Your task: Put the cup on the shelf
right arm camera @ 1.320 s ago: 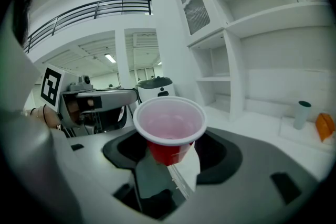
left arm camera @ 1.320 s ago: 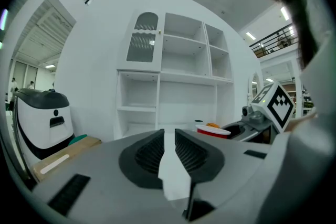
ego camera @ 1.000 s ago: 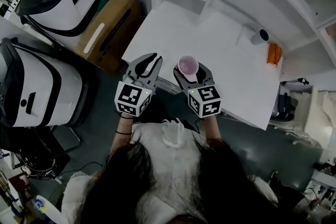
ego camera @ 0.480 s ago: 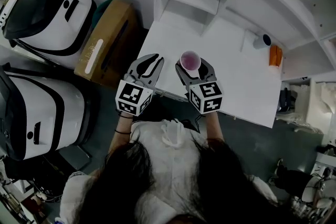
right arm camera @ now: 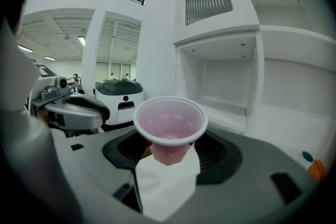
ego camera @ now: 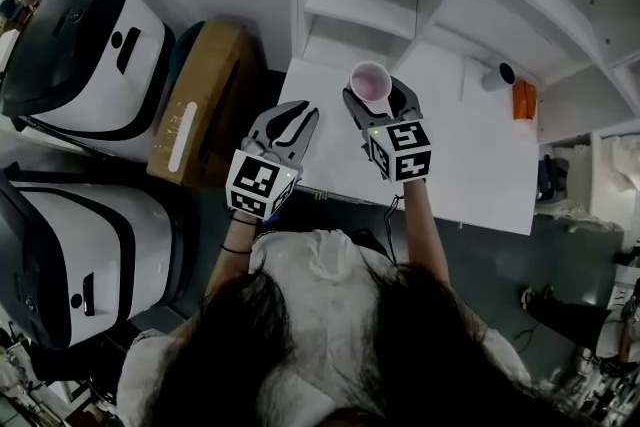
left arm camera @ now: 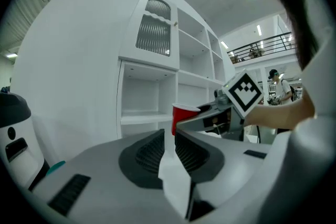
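Observation:
A red cup with a white inside (ego camera: 371, 83) stands upright between the jaws of my right gripper (ego camera: 377, 97), which is shut on its lower body. From the right gripper view the cup (right arm camera: 169, 126) fills the middle, with the white shelf unit (right arm camera: 226, 107) beyond it. That shelf unit (ego camera: 365, 0) rises at the table's far edge, its lower left compartments bare. My left gripper (ego camera: 292, 120) hovers at the table's near left corner with its jaws together and nothing in them. The left gripper view looks past its own jaws (left arm camera: 169, 147) at the cup (left arm camera: 181, 113) and shelf (left arm camera: 142, 118).
The white table (ego camera: 480, 165) carries a small white cylinder with a dark end (ego camera: 495, 75) and an orange object (ego camera: 523, 102) at its far right. Left of the table stand a cardboard box (ego camera: 205, 90) and two large white-and-black machines (ego camera: 90, 45) (ego camera: 70, 225).
My right gripper has carried the cup forward over the table, closer to the shelf. The left gripper has stayed near the table's left front corner.

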{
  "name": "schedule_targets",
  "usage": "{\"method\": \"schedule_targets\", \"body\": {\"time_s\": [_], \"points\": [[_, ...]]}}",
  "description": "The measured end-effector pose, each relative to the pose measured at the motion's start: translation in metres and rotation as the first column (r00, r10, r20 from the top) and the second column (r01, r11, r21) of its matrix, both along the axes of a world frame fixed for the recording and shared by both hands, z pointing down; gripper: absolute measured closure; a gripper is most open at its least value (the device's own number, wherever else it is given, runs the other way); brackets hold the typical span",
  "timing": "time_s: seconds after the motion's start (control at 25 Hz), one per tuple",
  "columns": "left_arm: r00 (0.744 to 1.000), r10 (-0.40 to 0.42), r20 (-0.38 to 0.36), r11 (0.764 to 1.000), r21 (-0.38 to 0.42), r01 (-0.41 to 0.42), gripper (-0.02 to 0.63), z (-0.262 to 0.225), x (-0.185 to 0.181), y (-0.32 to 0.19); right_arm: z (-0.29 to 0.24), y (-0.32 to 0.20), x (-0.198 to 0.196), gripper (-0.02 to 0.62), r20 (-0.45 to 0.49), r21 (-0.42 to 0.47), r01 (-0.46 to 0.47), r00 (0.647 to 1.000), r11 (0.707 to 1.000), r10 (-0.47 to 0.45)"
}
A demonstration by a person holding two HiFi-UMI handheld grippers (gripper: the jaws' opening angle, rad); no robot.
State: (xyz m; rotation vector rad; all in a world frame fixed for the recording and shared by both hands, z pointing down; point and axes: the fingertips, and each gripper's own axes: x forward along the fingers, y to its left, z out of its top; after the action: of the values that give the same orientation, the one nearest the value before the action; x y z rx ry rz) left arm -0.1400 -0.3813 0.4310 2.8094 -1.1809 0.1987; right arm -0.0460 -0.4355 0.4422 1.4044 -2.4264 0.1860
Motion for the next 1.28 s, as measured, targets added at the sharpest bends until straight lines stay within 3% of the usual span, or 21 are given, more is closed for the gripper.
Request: {"method": "schedule_targets", "body": {"time_s": [0.32,0.56,0.8,1.28], "points": [[1.0,0.021,0.002,1.0,-0.002,-0.021,0.534,0.001,-0.006,-0.018,-0.037,-0.08,-0.003,0.313,-0.027,0.074,-0.016,0.999,0.997,0.018],[0.999,0.033,-0.001,0.999,-0.008,-0.033,0.534,0.004,-0.007,-0.022,-0.053,-0.143,-0.002,0.313,-0.056,0.082,-0.042,0.997,0.996,0.047],[0.999,0.032,-0.005,0.999,-0.015,-0.032,0.534,0.006,-0.01,-0.023,-0.043,-0.205,-0.001,0.313,-0.129,0.014,-0.055,0.99,0.998,0.057],[0.998,-0.049,-0.027,0.998,-0.03,0.048,0.534,0.01,-0.04,-0.03,-0.004,-0.258,0.008,0.311,-0.112,-0.159,-0.123,0.988,0.98,0.106]]}}
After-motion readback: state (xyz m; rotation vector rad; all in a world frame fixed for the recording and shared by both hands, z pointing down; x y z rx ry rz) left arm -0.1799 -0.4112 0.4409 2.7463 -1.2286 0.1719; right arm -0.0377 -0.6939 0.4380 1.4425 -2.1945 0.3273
